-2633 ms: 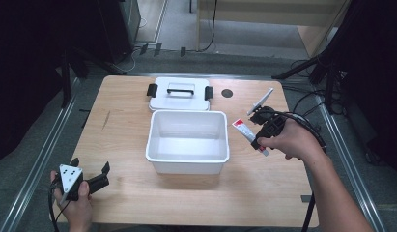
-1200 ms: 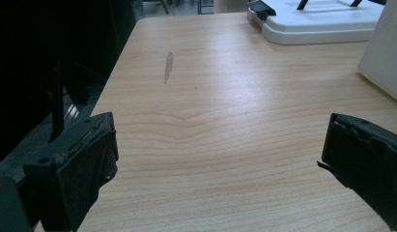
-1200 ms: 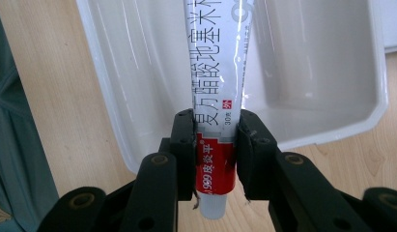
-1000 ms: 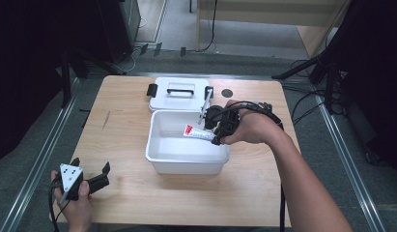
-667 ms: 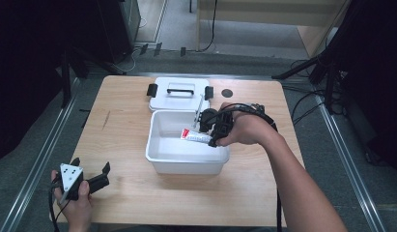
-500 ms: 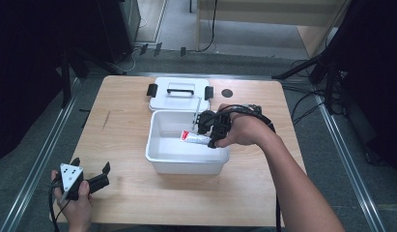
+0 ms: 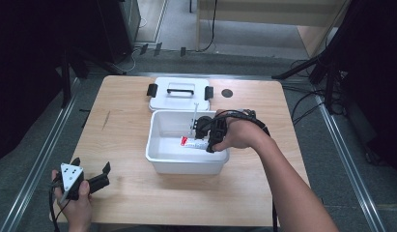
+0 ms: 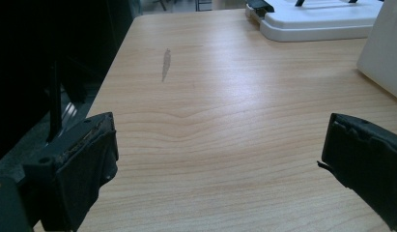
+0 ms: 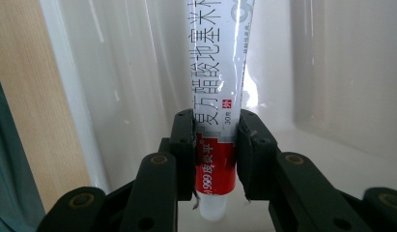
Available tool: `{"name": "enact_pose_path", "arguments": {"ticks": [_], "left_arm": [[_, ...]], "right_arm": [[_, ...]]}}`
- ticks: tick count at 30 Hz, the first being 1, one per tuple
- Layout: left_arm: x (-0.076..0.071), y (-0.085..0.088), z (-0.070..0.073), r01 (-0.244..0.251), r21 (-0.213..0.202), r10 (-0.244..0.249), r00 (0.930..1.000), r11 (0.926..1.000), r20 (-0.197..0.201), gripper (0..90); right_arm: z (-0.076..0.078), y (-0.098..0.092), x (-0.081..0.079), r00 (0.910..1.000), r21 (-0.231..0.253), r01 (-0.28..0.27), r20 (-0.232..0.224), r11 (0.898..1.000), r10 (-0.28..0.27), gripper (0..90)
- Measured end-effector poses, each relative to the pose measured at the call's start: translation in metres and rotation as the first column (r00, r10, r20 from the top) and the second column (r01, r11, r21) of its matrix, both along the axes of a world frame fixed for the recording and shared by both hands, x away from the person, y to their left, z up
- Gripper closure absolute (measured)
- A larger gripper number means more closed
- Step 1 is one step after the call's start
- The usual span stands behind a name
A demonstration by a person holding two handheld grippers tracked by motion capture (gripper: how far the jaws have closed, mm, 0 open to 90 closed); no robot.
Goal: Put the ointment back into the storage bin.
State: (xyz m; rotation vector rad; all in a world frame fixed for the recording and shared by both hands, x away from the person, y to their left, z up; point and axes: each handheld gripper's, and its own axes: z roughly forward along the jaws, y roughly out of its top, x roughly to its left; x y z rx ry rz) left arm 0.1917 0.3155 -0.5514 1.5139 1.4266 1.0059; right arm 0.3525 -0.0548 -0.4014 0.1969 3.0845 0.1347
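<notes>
A white tube (image 9: 219, 92) with a red band and black printed characters is clamped between the two black jaws of the right gripper (image 9: 215, 145), which pinch it near its capped end, the cap pointing back toward the camera in the right gripper view. The rest of the tube runs away from the jaws over the glossy white inside of a plastic bin (image 9: 331, 87). In the high view the tube (image 7: 192, 143) lies low inside the white bin (image 7: 163, 162), near its right side, with its red end pointing left, and the right gripper (image 7: 202, 137) reaches in over the bin's right rim, held by the person's right hand (image 7: 239, 137). Whether the tube touches the bin floor cannot be told.

Just behind the bin on the wooden table (image 7: 123, 121) lies a white lid (image 7: 179, 94) with a handle and black latches at both ends; it sits flat, close to the bin's far wall. A small dark round mark (image 7: 227, 93) shows on the table to the right of the lid.

The left gripper (image 7: 90, 180) rests at the near left corner of the table in the person's left hand (image 7: 73, 203), well apart from the bin. Its jaws stand wide apart with nothing between them, and in the left gripper view bare table (image 8: 220, 121) shows between the pads, with the lid (image 8: 317, 19) and a corner of the bin (image 8: 384, 58) farther off.
</notes>
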Motion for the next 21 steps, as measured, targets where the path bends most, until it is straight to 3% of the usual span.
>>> {"name": "enact_pose_path", "arguments": {"ticks": [21], "left_arm": [[0.0,0.001,0.0,0.005,-0.007,-0.005,1.0,1.0,-0.003,0.2]], "right_arm": [[-0.037,0.01,0.001,0.9987,-0.074,-0.007,-0.05,0.997,0.003,71.8]]}}
